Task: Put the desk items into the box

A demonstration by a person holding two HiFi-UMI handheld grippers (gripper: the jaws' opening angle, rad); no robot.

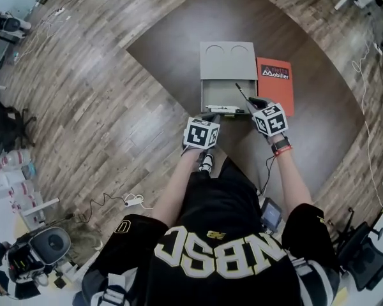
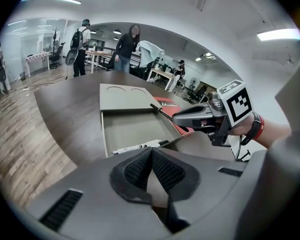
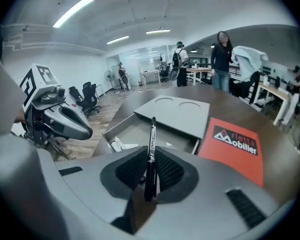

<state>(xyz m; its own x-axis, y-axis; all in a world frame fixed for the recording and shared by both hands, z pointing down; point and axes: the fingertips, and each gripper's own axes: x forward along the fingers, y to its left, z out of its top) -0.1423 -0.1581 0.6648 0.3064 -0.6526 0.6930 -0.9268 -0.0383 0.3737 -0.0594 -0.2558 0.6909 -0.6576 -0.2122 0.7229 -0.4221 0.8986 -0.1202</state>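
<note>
Now right tool [image 3: 151,153] pinches a black pen [image 3: 152,130]; left tool [image 2: 151,151] seemingly pressed together.

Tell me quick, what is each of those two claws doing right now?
Left gripper: closed, nothing between its jaws.
Right gripper: closed on a black pen.

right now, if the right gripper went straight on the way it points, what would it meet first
Probably the grey box, near where its open compartment meets the slid-back lid; the black pen clamped in the right gripper would touch first. Depth is unclear: compartment floor or lid edge, I cannot tell.
</note>
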